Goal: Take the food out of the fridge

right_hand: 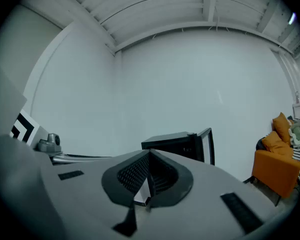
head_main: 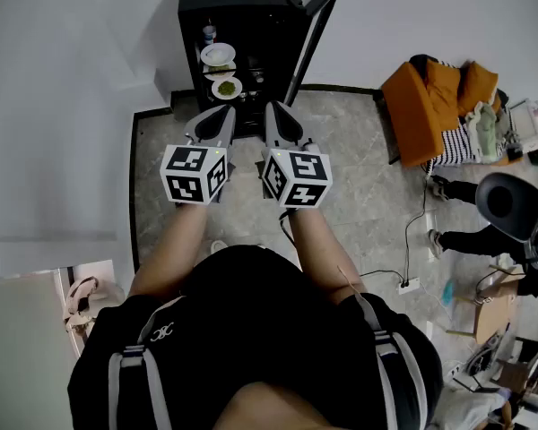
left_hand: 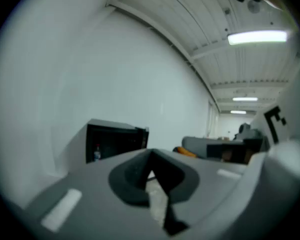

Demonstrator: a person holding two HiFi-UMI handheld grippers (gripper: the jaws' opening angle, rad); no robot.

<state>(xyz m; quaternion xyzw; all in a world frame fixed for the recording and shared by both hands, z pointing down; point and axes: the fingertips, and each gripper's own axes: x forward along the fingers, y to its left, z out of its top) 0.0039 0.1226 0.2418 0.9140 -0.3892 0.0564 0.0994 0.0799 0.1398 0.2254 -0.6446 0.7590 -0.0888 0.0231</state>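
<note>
A small black fridge (head_main: 242, 25) stands against the far wall with its door (head_main: 312, 34) swung open to the right. Inside I see a small bottle (head_main: 209, 32), a white plate (head_main: 218, 55) and, lower down, a plate with green food (head_main: 226, 87). My left gripper (head_main: 217, 115) and right gripper (head_main: 282, 115) are held side by side in front of me, a little short of the fridge and pointing at it. Both are shut with nothing between the jaws. In the left gripper view, the fridge (left_hand: 115, 141) lies beyond the left gripper (left_hand: 151, 155). The right gripper (right_hand: 150, 154) faces the fridge (right_hand: 182, 145) too.
An orange chair (head_main: 435, 101) piled with clothes stands at the right, also seen as the orange chair (right_hand: 276, 168). A seated person's legs (head_main: 471, 231), a power strip with cable (head_main: 409, 285) and clutter lie lower right. A bag (head_main: 81, 303) sits at my left.
</note>
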